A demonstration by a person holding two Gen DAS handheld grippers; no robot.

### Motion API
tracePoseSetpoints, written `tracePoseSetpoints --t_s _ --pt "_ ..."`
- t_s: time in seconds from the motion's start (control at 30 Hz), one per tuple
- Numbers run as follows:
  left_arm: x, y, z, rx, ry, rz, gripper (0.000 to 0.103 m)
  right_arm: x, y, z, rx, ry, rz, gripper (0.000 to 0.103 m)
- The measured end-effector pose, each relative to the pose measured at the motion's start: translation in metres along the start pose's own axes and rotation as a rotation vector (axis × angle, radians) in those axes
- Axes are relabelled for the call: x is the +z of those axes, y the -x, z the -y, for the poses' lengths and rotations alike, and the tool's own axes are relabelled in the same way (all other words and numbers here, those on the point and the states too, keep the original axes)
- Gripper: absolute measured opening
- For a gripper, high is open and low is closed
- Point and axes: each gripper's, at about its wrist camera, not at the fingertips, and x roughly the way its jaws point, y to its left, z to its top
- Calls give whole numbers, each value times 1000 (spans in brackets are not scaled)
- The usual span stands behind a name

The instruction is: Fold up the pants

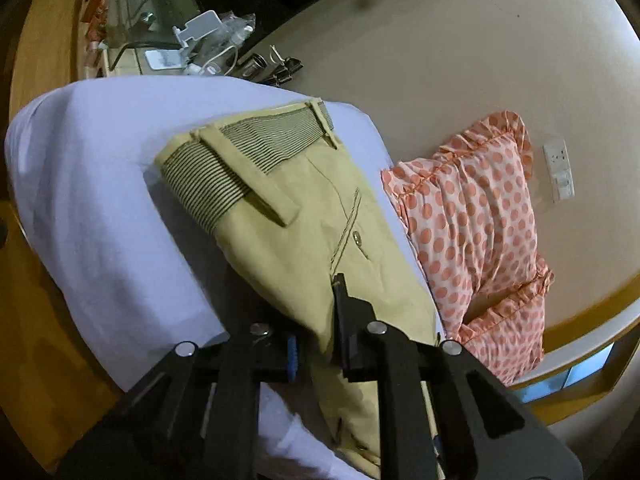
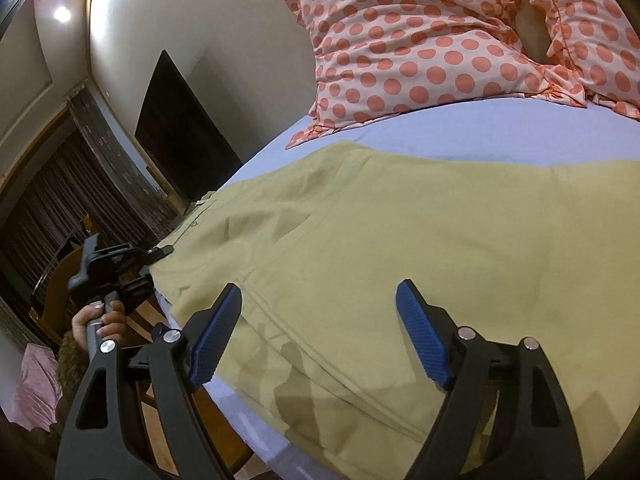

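Khaki pants (image 1: 304,216) lie on a lavender bed sheet (image 1: 100,168), with the striped waistband (image 1: 240,152) at the far end. My left gripper (image 1: 320,320) is shut on a fold of the pants fabric near the bed's edge; it also shows in the right wrist view (image 2: 160,254), pinching the pants' edge. In the right wrist view the pants (image 2: 400,232) spread wide. My right gripper (image 2: 320,304) is open just above the cloth, with its blue pads (image 2: 420,332) on either side of a seam.
A pink polka-dot pillow (image 1: 476,232) lies to the right of the pants, also at the top of the right wrist view (image 2: 420,40). A cluttered side table (image 1: 192,48) stands beyond the bed. A dark TV panel (image 2: 180,128) hangs on the wall. Wooden floor (image 1: 44,320) lies below.
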Motion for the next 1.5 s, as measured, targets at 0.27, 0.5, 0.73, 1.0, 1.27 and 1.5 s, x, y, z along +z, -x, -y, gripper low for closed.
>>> tracePoseSetpoints --t_s 0.27,0.5,0.73,1.0,1.27,1.5 --pt "-48 3 189 236 -709 126 9 12 73 35 -58 -51 159 84" --pt "-243 -25 331 -7 -1377 -36 9 7 181 98 -210 -242 383 85" --pt "-379 -60 285 -74 -1667 -361 9 -9 193 138 -186 -407 304 85" --pt "-350 4 279 -297 -1565 -326 74 -2 127 150 -201 -411 88 76" --pt "-191 -86 225 49 -1061 -300 79 6 105 153 -158 -346 15 28" --pt "-160 -156 200 1 -835 -549 67 12 108 162 -6 -380 14 14"
